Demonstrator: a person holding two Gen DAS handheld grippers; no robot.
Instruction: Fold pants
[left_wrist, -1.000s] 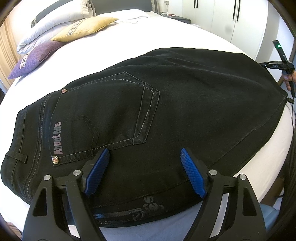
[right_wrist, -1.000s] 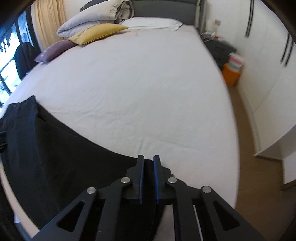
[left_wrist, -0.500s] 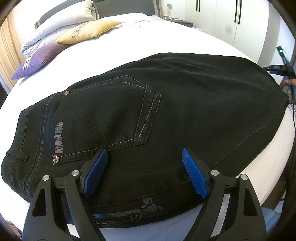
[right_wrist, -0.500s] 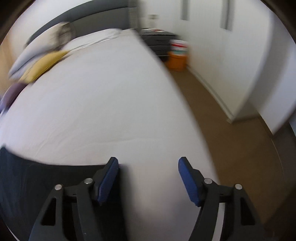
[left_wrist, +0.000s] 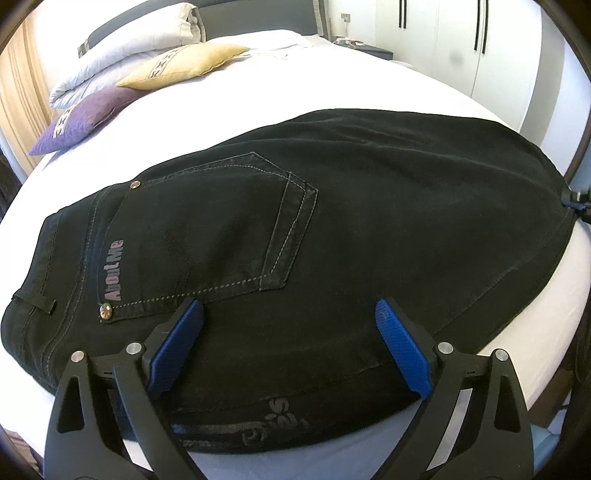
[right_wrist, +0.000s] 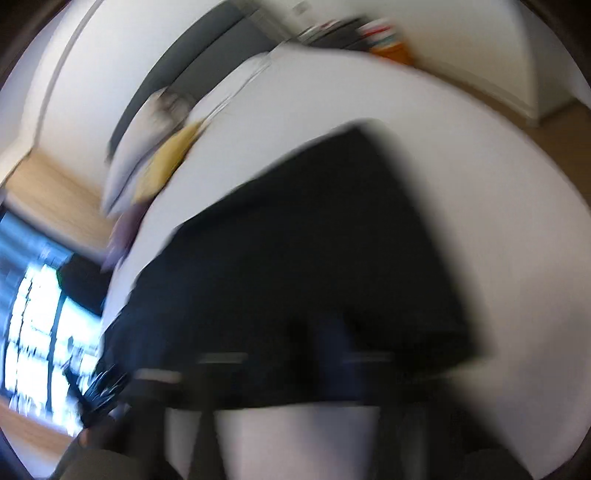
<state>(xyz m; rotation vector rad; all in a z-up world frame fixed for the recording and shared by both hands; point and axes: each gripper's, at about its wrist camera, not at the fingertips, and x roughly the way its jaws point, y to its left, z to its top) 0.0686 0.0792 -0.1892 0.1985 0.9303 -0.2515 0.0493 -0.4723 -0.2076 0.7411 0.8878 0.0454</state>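
Note:
Black pants (left_wrist: 332, 229) lie folded flat on the white bed (left_wrist: 258, 92), back pocket with the "AboutMe" label up, waistband at the left. My left gripper (left_wrist: 288, 332) is open and empty, its blue pads (left_wrist: 177, 343) hovering over the near edge of the pants. The right wrist view is heavily motion-blurred. It shows the pants (right_wrist: 314, 258) as a dark block on the bed (right_wrist: 498, 221). My right gripper (right_wrist: 295, 369) is only a dark smear low in the frame, and its jaws cannot be made out.
Purple (left_wrist: 81, 122) and yellow (left_wrist: 181, 66) cushions and white pillows (left_wrist: 129, 48) lie at the bed's head. White wardrobe doors (left_wrist: 461, 37) stand at the far right. An orange box (right_wrist: 391, 51) sits on the floor by the wall. A bright window (right_wrist: 37, 332) is at the left.
The right gripper opened and let go of the pants half a second ago, then swung fast so its view now faces the pants. The left gripper barely moved.

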